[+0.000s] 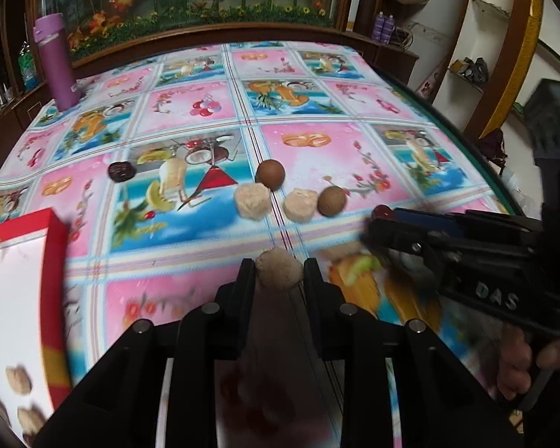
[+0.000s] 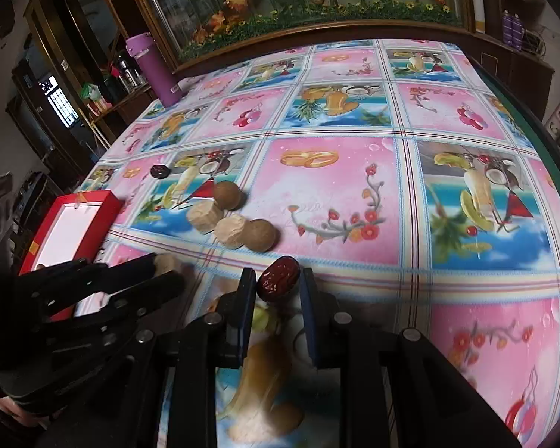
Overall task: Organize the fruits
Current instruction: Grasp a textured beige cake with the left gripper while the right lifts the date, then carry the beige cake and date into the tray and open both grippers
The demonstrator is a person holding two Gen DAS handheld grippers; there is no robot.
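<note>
Between left tool (image 1: 279, 274) tips, a pale nut (image 1: 279, 273).

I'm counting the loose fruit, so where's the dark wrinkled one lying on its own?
In both wrist views the dark fruit lies far left on the tablecloth, between the red box and the purple bottle.

Four fruits (image 1: 276, 194) mid-table, box (image 1: 22, 280) left (bottle (image 1: 56, 63) behind).

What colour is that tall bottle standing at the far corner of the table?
The tall bottle is purple with a lighter lilac lid, clearest in the left wrist view.
</note>
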